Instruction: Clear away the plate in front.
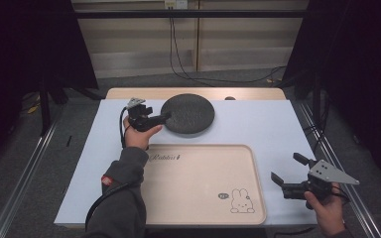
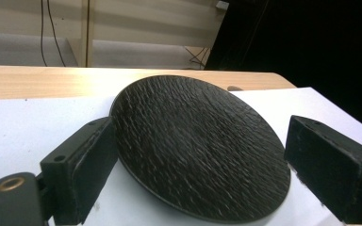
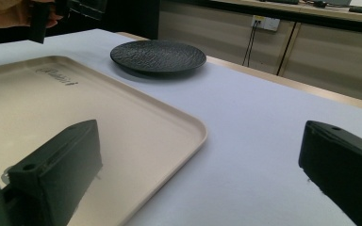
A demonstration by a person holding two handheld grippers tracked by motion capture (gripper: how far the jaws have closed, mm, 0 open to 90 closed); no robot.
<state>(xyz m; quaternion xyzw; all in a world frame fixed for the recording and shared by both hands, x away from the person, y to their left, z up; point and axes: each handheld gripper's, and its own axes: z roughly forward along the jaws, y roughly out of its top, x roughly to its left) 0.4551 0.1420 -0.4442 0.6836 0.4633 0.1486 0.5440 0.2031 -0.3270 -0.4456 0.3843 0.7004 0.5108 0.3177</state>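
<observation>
— Where is the round black textured plate [image 1: 187,113]?
— On the white surface [image 1: 258,124], beyond the beige rectangular tray [image 1: 198,183]; the left tool [image 1: 164,117] gapes wide at its rim; the right tool [image 1: 285,171] hovers wide, empty.

Markings on the tray

The flat beige rectangular tray [image 1: 198,183] carried a small dark script word near its far left corner, which seemed to read "Rabbits" in the high view, though it was too blurred to be sure. Near its front right corner stood a line drawing of a white rabbit, with a small dark oval badge beside it whose lettering could not be read.
</observation>
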